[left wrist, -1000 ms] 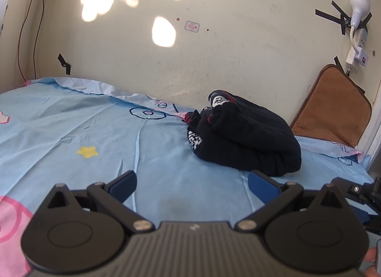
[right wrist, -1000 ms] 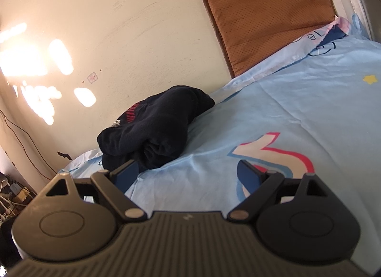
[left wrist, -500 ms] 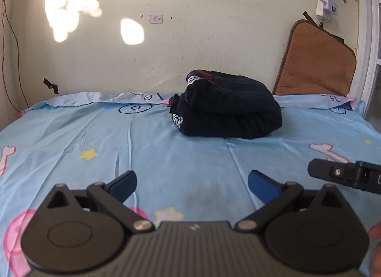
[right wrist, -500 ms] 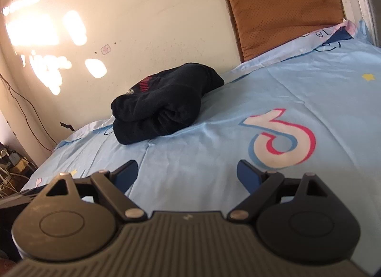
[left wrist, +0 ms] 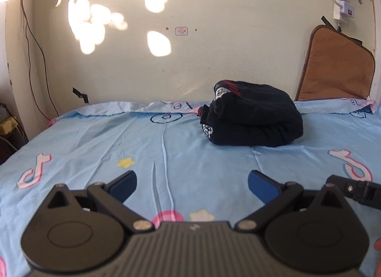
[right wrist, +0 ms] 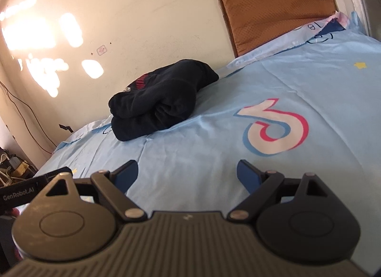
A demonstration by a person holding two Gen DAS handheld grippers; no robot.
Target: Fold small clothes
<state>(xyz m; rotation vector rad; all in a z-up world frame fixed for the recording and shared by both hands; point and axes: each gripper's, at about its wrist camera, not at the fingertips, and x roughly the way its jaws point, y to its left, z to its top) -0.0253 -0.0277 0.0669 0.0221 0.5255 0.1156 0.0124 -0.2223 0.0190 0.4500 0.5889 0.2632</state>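
- the blue sheet (left wrist: 166, 153) runs back to the wall (left wrist: 214, 62), its far edge rumpled along it; a brown cushion (left wrist: 333, 67) leans in the right corner.
- a wide bare stretch of sheet lies between both tongs and the garment.
- left gripper (left wrist: 191, 183) is spread wide, holding nothing.
- right gripper (right wrist: 188, 175) is likewise wide and holds nothing, well apart from the cloth.
- the black garment (left wrist: 252, 122) sits folded in a thick bundle near the wall, red and white print showing at its left end.

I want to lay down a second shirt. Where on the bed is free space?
The blue sheet lies bare between both open grippers and the folded black garment, and leftward toward the far edge. Only the back right is occupied, by the garment near the brown cushion.
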